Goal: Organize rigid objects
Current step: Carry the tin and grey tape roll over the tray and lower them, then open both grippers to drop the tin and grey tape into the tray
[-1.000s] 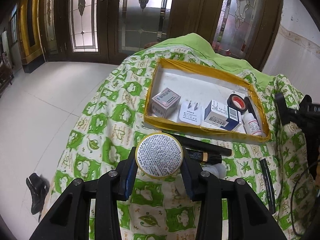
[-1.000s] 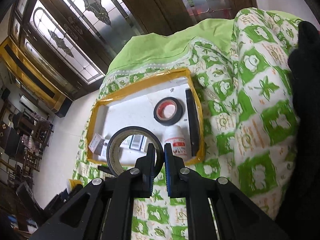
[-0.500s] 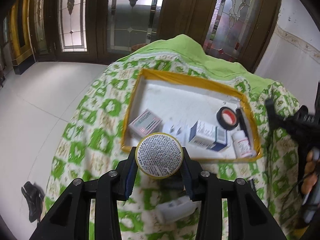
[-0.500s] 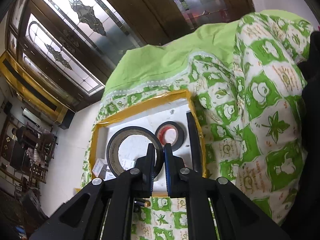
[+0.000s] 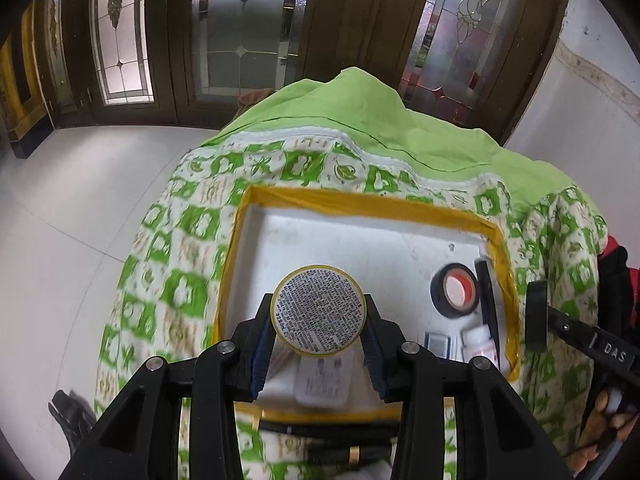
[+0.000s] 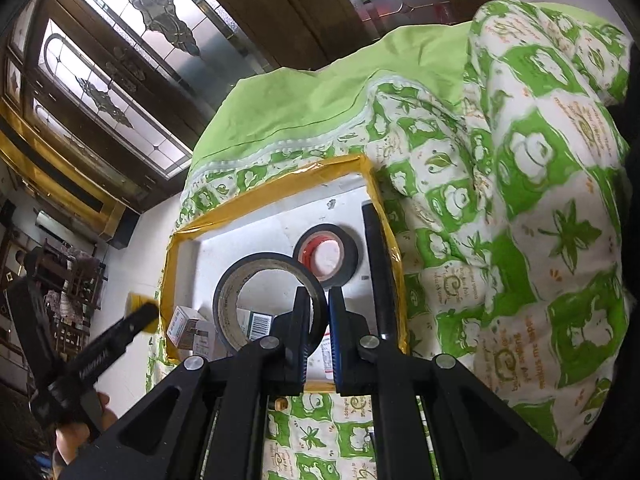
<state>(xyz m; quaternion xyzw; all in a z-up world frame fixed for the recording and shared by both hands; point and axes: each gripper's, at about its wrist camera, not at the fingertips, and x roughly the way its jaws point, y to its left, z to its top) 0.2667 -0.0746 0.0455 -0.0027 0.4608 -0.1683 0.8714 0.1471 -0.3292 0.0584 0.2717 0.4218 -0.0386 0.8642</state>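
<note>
**A:** What is held by the left gripper (image 5: 318, 354)?

**B:** A round yellow-rimmed tin (image 5: 318, 315) is clamped between its two blue-padded fingers, which are set partly apart, as wide as the tin. The printed face of the tin is turned toward the camera. It is held above the near left part of the yellow-edged tray (image 5: 360, 200), over the white floor of the tray.

**A:** And the right gripper (image 6: 318, 334)?

**B:** Its jaws are drawn almost together, and the wall of a grey tape roll (image 6: 264, 300) is pinched between them. The roll is held upright, with its open core facing the camera, above the tray floor.

**A:** What is seen lying in the tray?

**B:** A black tape roll with a red core (image 5: 456, 290) is lying flat near the right wall. Just beside it, along that wall, a long black bar-shaped object (image 5: 488, 300) is laid. A small white bottle (image 5: 480, 340) is seen near the right front corner. A white flat item (image 5: 324, 380) is lying under the left gripper, partly hidden by it. Small cartons (image 6: 186, 326) are seen at the near left of the tray in the right wrist view; their printing cannot be read.

**A:** On what is the tray set?

**B:** It is set on a green-and-white patterned cloth (image 5: 172, 264). In front of the tray, dark pen-like objects (image 5: 344, 442) are lying on the cloth, though they are blurred and partly covered.
</note>
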